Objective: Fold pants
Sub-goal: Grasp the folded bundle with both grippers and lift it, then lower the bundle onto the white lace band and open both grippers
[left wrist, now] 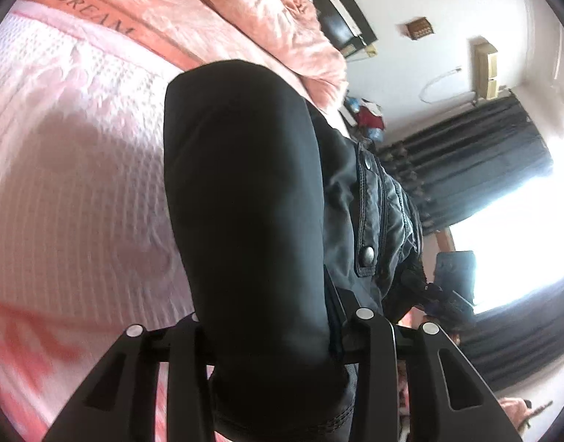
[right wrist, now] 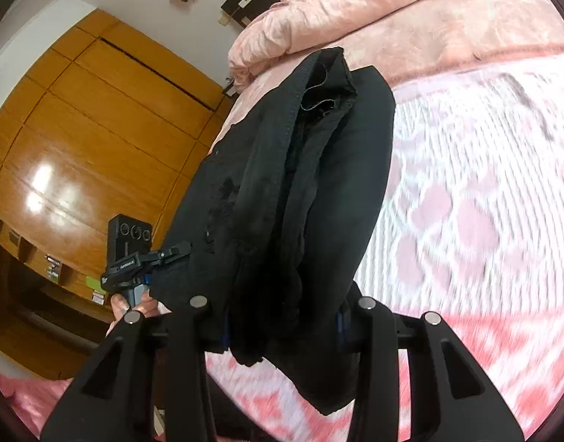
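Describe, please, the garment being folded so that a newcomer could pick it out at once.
Start from the bed's pink-and-white patterned blanket. Lifted above it hangs a pair of black pants, pinched between the left gripper and the right gripper. They are the only dark fabric there; the crumpled comforter beyond is pale pink.

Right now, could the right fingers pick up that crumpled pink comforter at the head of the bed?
Probably not as things stand. The right fingers are closed on the black pants, which hang between them, so they are occupied. The pink comforter lies well beyond, across the patterned bedspread.
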A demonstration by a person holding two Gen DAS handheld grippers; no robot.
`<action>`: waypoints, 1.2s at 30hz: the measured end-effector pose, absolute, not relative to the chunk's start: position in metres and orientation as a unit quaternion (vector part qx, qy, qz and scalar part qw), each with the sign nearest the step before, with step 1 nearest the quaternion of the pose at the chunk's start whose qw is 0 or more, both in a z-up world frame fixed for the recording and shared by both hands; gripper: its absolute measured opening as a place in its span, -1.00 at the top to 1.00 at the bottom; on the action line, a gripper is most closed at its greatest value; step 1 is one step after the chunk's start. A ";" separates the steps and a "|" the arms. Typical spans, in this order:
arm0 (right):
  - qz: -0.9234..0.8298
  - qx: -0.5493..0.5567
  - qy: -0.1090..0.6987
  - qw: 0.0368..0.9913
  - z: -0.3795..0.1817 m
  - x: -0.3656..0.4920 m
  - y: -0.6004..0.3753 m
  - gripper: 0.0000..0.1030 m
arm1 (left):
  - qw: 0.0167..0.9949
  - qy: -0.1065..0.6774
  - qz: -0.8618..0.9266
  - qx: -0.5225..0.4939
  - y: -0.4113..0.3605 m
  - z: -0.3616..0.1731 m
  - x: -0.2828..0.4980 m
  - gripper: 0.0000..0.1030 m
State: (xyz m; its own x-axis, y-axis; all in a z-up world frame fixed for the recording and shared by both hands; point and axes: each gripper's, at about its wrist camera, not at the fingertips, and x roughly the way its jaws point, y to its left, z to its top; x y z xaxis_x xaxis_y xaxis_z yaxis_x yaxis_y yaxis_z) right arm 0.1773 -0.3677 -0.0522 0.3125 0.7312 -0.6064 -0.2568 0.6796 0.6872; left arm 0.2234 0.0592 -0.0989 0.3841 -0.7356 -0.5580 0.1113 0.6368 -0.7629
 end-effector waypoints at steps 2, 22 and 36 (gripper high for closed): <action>0.313 0.243 0.502 0.769 -0.065 0.202 -0.367 0.26 | 0.768 0.489 -0.261 -0.321 0.056 -0.110 0.241 0.27; 0.229 0.302 0.541 0.751 -0.155 0.217 -0.393 -0.60 | 0.798 0.524 -0.158 -0.254 0.074 -0.162 0.249 -0.92; 0.079 0.130 0.509 0.847 -0.090 0.120 -0.358 -0.79 | 0.855 0.509 -0.041 -0.092 0.049 -0.098 0.164 -0.92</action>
